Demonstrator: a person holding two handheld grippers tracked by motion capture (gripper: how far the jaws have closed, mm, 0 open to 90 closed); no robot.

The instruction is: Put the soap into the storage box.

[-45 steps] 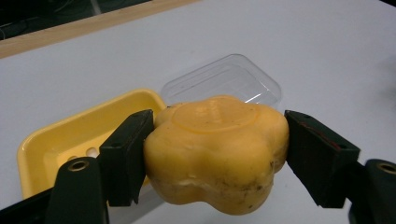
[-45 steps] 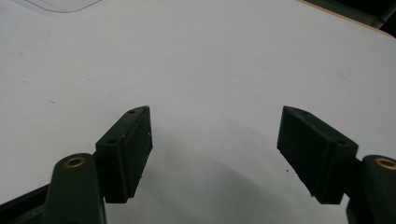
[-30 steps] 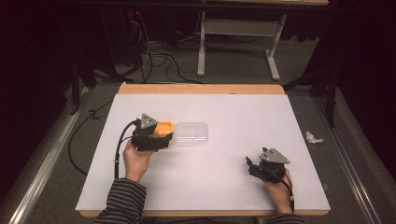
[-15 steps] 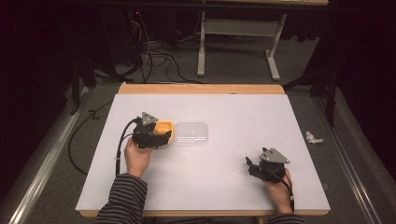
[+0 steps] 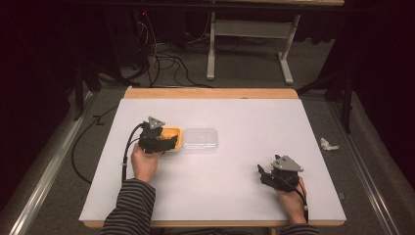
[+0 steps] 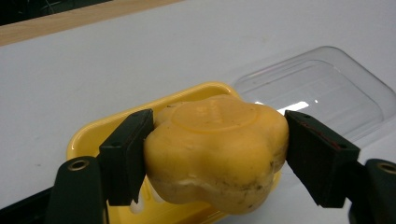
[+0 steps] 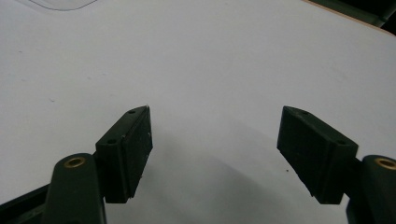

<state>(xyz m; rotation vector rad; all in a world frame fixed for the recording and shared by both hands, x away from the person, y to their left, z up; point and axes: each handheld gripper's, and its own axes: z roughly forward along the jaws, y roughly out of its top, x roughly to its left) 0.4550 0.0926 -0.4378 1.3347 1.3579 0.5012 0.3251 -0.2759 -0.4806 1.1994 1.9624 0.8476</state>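
at the near right of the table (image 5: 215,196), the right gripper (image 5: 266,174) rests low over the white surface, close to the near edge and not far from the right edge. in the right gripper view its jaws stand wide apart with nothing between them, only bare white table under them.

between the two hands there is a wide bare part of the white surface.

a little farther, on the left half, the left gripper (image 5: 164,143) is over the yellow dish (image 5: 172,132). in the left gripper view its jaws are on both sides of the soap (image 6: 217,144), a yellow bar with a rounded, wavy outline. the left jaw touches the side of the soap; the right jaw is at its other side, touching or nearly so, i cannot tell which. the soap sits above the dish, and i cannot tell if it is lifted or resting in it.

just to the right of the dish lies the clear lid (image 5: 199,141), flat on the table, its edge very near the dish.

farther behind, the white surface is bare up to the wooden far edge (image 5: 210,93).
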